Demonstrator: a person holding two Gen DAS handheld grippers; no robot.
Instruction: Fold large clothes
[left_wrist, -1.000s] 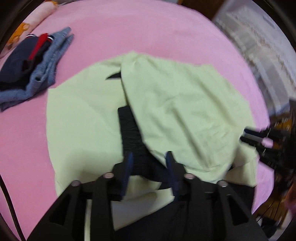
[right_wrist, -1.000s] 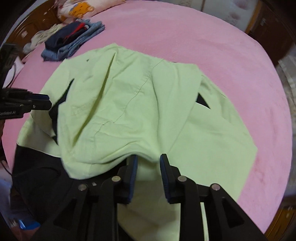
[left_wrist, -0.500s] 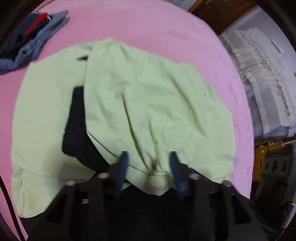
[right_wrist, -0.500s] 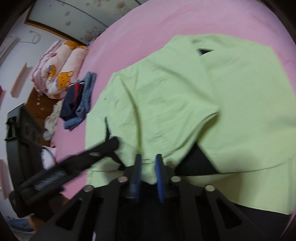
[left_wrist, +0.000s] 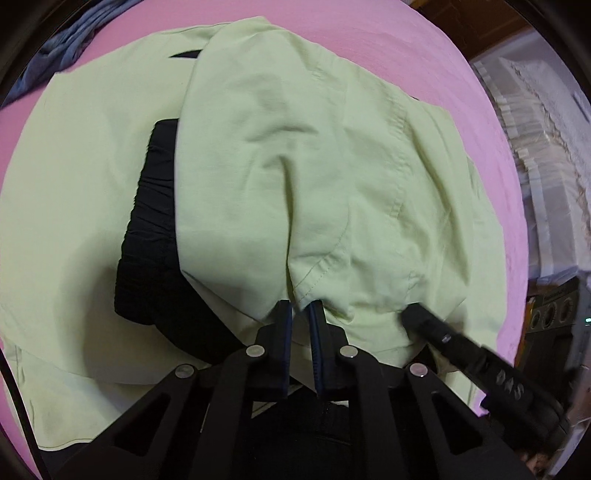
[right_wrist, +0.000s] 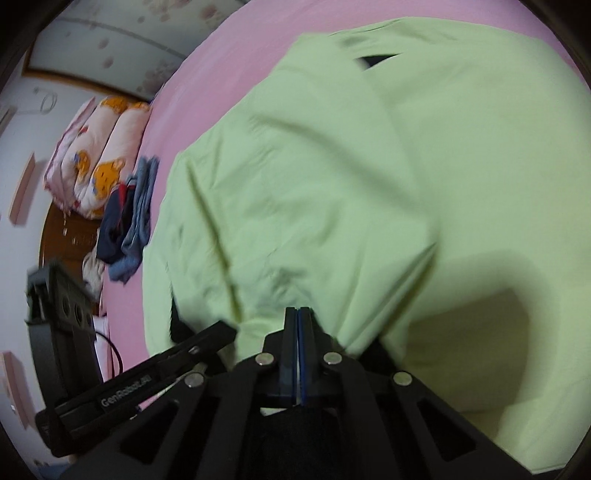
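Note:
A large light-green garment (left_wrist: 295, 177) with a black lining (left_wrist: 147, 236) lies spread on the pink bed (left_wrist: 369, 29). My left gripper (left_wrist: 301, 310) is shut on a fold of its near hem. My right gripper (right_wrist: 298, 314) is shut on the same hem a little to the right; it shows in the left wrist view (left_wrist: 417, 314) as a black finger. The green garment fills the right wrist view (right_wrist: 332, 184), with the held flap lifted and folded over the layer beneath. The left gripper shows at lower left of the right wrist view (right_wrist: 218, 332).
A pile of blue and navy clothes (right_wrist: 129, 221) lies at the bed's far edge, also in the left wrist view (left_wrist: 55, 55). A pink cartoon-print quilt (right_wrist: 96, 155) sits beyond it. White bedding (left_wrist: 535, 147) is stacked beside the bed. A black device (right_wrist: 62, 302) stands nearby.
Both grippers have closed on the garment's near hem and drawn close together. The green flap has been pulled over the black lining, and both views have swung.

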